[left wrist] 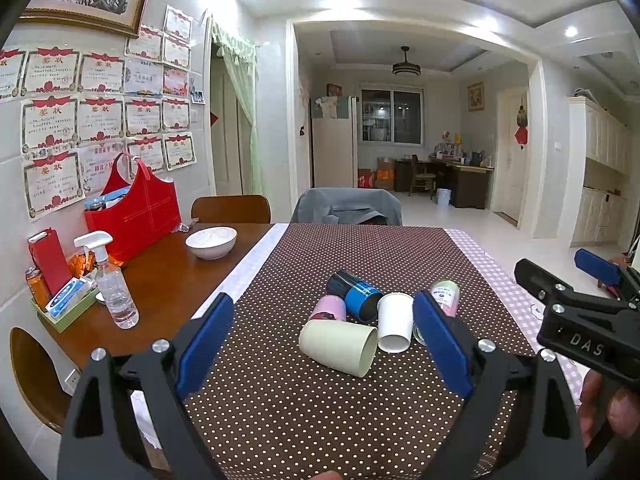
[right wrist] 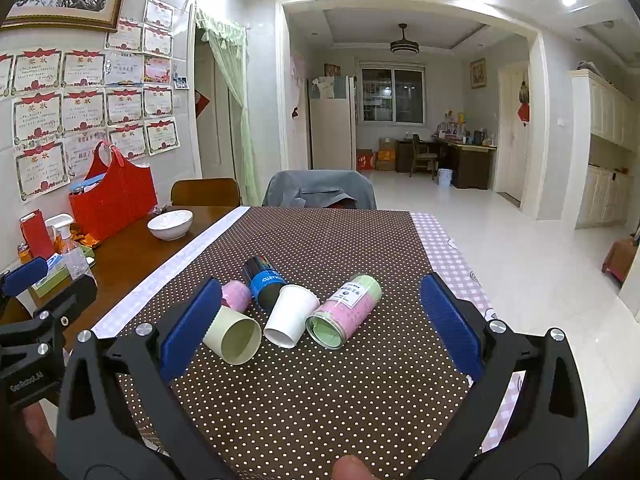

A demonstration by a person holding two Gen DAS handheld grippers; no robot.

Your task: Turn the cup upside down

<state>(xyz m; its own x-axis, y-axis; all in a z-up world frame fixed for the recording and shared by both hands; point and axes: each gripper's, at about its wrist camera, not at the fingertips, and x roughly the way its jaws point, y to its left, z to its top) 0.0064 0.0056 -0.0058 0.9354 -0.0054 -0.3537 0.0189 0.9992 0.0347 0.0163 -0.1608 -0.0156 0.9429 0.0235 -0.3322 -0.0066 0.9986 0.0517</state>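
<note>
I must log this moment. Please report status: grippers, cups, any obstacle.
Left gripper and right gripper: jaws open, empty. Green cup, white cup and the others lie on their sides, none flipped. Cups crowded together; pink-green jar touches white cup.

**A family home's dining room**

A wooden dining table [left wrist: 168, 280] with chairs [left wrist: 231, 209] stands by a wall of award certificates [left wrist: 96, 112]. Beyond an archway are a fridge [right wrist: 332, 132], a desk [right wrist: 464, 152], ceiling lamp [right wrist: 405, 46] and cupboards [right wrist: 608, 160].
</note>
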